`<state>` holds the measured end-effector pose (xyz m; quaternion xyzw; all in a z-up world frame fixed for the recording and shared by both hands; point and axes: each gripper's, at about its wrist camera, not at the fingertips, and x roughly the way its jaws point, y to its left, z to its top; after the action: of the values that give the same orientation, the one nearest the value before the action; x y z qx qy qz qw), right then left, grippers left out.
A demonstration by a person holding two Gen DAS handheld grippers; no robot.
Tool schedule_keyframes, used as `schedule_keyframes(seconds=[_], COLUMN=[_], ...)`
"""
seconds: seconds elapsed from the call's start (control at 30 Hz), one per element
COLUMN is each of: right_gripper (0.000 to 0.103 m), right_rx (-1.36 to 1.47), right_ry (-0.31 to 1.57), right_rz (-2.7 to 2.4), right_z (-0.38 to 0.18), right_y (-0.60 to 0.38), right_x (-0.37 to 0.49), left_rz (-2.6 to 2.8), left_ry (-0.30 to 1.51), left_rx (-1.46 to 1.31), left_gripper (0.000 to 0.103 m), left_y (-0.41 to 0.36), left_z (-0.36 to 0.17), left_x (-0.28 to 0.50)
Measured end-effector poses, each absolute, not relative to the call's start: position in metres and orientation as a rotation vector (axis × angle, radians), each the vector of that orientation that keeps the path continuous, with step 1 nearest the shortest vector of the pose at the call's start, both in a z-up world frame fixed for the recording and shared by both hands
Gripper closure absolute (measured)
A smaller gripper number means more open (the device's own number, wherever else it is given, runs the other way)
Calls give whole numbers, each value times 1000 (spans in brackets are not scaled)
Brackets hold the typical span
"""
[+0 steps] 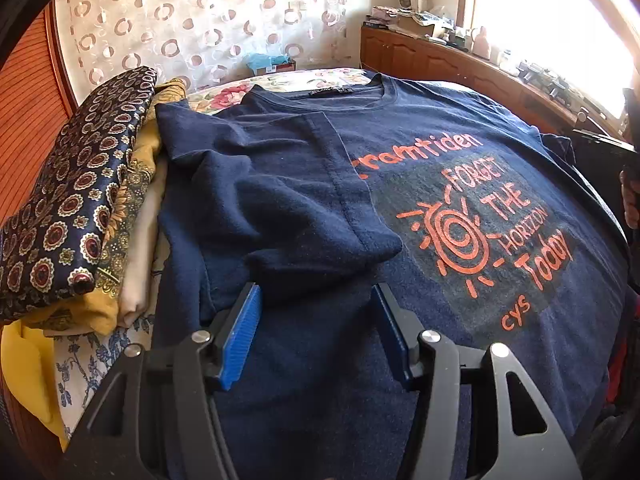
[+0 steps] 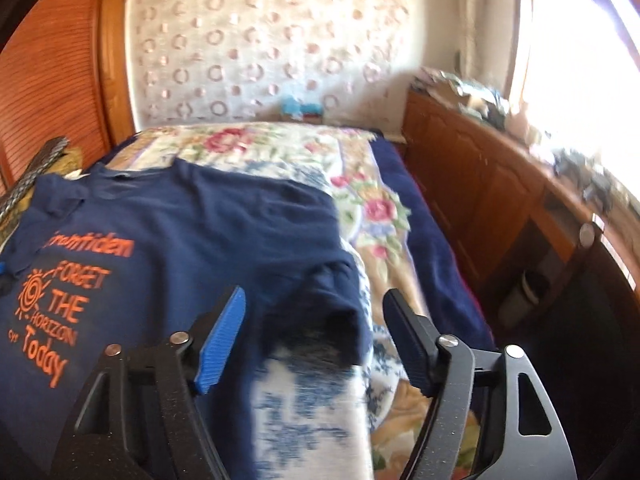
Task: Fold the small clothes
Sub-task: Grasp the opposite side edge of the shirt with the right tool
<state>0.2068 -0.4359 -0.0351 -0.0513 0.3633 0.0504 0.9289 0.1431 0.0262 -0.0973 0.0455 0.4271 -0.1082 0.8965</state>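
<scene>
Presently, the navy cotton T-shirt with orange print (image 1: 440,184) lies face up on the floral bedspread (image 2: 280,148), one side and sleeve already folded inward at centre-left of the left view. The left gripper (image 1: 316,332) hovers over that fold, jaws apart, empty. The right gripper (image 2: 316,340), jaws apart, frames the unfolded sleeve (image 2: 332,296), lower centre. Judged step: second side fold; next requires pinching that sleeve. Folded patterned garments (image 1: 72,208) are stacked at left.
</scene>
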Motion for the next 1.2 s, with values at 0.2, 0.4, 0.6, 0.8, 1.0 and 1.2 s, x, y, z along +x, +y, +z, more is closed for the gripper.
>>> schedule_keyframes(seconds=[0.2,0.4,0.6,0.8,1.0,1.2], right_gripper=[42,49,89,99,100,100], right_rx=[-45,-11,-28,-121,-148,-192], right_ry=[837,883,889,783,657,686], right_rz=[103,114,155,148,246,345], right_z=[-59,-64,-65,-45,-13,-26], right_y=[-455,-465,-459,-435,-397,-356], right_x=[224,230,233,226,216,204], left_rz=[-247,-255,-234,-227,-202,-238], left_ry=[891,895,902,904,898,782], left_rx=[108,115,105,97,76,10], left_gripper=[34,28,21,20,20,20], left_y=[21,19,21,22,22,17], left_z=[-99,-99,-100,-101,-99,-73], left_x=[145,145,147,146,143,124])
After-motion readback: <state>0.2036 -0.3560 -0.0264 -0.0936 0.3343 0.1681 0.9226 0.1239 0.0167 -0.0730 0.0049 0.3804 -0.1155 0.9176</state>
